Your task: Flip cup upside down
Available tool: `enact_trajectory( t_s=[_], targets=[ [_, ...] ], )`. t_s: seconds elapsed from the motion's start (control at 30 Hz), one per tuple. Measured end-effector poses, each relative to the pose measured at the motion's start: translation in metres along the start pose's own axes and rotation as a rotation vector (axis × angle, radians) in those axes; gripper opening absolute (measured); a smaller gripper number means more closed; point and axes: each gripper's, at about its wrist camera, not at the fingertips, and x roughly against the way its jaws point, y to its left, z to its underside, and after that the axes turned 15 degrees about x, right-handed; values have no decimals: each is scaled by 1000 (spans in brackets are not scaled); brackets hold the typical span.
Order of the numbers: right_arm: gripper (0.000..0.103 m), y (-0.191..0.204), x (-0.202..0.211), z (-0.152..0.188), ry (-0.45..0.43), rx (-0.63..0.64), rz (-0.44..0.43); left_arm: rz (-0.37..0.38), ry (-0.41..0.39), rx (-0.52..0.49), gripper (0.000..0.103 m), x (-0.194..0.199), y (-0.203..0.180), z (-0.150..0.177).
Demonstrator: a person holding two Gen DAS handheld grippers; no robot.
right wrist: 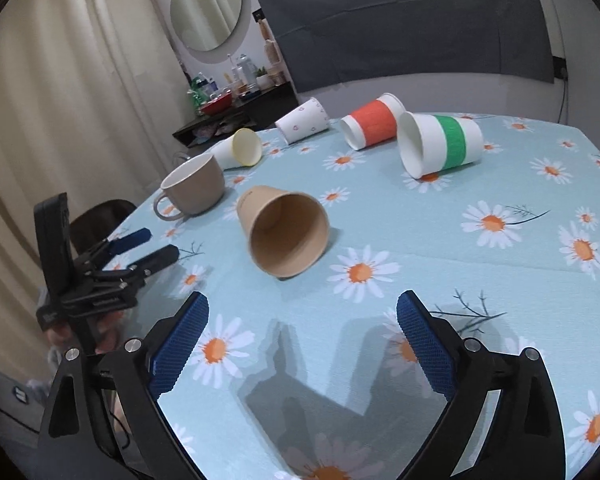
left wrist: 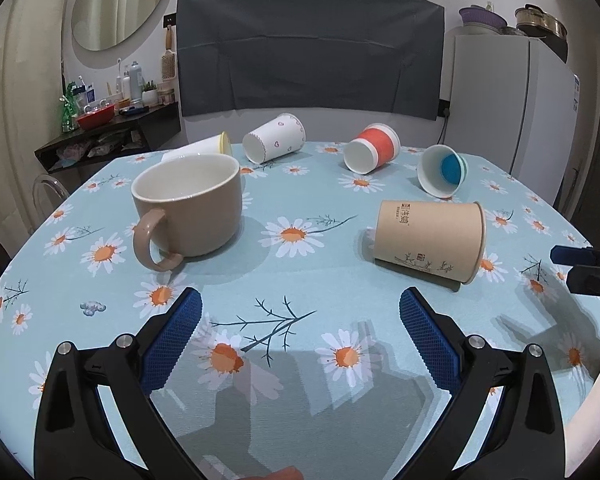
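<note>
A brown paper cup (left wrist: pixel 430 242) lies on its side on the daisy tablecloth (left wrist: pixel 300 280), mouth to the right; in the right wrist view (right wrist: pixel 286 234) its mouth faces me. A beige ceramic mug (left wrist: pixel 192 210) stands upright at the left, also seen in the right wrist view (right wrist: pixel 194 190). My left gripper (left wrist: pixel 300 316) is open and empty above the cloth, short of both. My right gripper (right wrist: pixel 302 320) is open and empty, just in front of the brown cup. The left gripper also shows at the left of the right wrist view (right wrist: pixel 148 246), the right gripper at the right edge of the left wrist view (left wrist: pixel 580 270).
Several more paper cups lie on their sides at the back: yellow-rimmed (left wrist: pixel 204 148), white with hearts (left wrist: pixel 276 138), orange-banded (left wrist: pixel 372 148), green-banded (right wrist: pixel 440 146). A shelf with bottles (left wrist: pixel 112 120) stands back left, a fridge (left wrist: pixel 512 108) back right.
</note>
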Motion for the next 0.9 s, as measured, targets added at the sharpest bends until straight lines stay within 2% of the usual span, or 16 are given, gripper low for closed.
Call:
enact_trajectory(
  t_s=[0.1,0.23,0.27,0.33,0.4,0.5,0.6,0.73,0.9],
  targets=[
    [92,-14,-3,9,31,-47,-22,-15,1,26,97,1,-2,-7],
    [92,-16,-6,13,46,-25,70,9,95,124,97,-9,-2,-24],
    [92,-15,-6,12,41,-19,94,1,120,157,97,-13,-3,-29],
    [92,-13,-4,13,27,-6,146,-62,168,236,97,-21,-4,-41],
    [94,-9,-1,14,4,13,180,-110,226,334,97,-31,-1,-51],
    [94,-2,1,14,-14,60,231,-96,371,459,97,-52,0,-60],
    [94,2,-3,14,-2,102,230,-59,463,520,97,-64,-10,-61],
    [94,9,-2,16,-16,145,207,-52,545,573,97,-74,-29,-62],
    [94,13,2,17,-42,164,175,-37,703,727,97,-92,-40,-64]
  ],
)
